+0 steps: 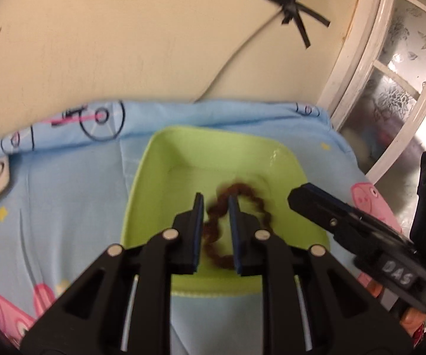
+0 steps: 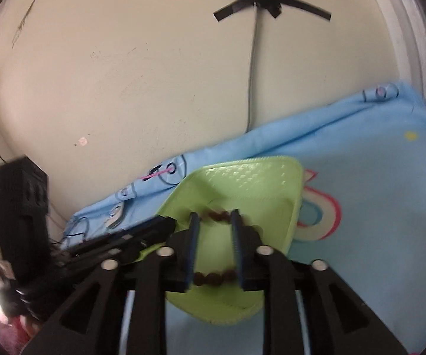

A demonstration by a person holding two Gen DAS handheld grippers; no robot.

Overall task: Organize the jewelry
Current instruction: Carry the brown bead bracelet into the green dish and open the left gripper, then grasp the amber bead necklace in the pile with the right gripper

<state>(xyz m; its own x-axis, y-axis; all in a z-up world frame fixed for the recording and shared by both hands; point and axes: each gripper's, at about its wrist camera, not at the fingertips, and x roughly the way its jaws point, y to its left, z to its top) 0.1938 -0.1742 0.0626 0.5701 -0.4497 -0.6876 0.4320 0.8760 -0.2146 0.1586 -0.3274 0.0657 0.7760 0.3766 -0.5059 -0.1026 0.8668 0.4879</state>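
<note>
1. Wall [image 1: 124, 44]: cream, behind the work area. A grey cable [image 1: 242, 47] runs down it from a cross of black tape [image 1: 292, 7].

2. Cloth [image 1: 65, 192]: light blue with cartoon prints. It covers the whole work surface and meets the wall at the far edge.

3. Tray [image 1: 159, 153]: green and roughly square with a raised rim. It lies flat on the cloth, directly ahead of both my tools.

4. Left gripper [image 1: 215, 204]: I hold it pointing down over the middle of the tray. Its pads stand a narrow slit apart, with nothing pinched between them. In its own camera the beads [image 1: 242, 198] show through and around the slit, lower down on the tray floor. I cannot tell whether the fingertips touch them. Seen from the right camera, its tip sits at the near-left rim of the tray.

5. Right gripper [image 2: 214, 219]: I hold it pointing down over the same tray, coming in from the right. Its own camera shows a slim gap between the blue pads with bare tray floor visible through it, and nothing is clamped. From the left camera the fingers look almost together, and the tip hangs just right of the beads, apart from them.

6. Beads: one loop of dark brown beads, lying inside the tray on its floor. The loop is blurred in the left view. In the right view a short run shows at the fingertips and another near the finger bases.
</note>
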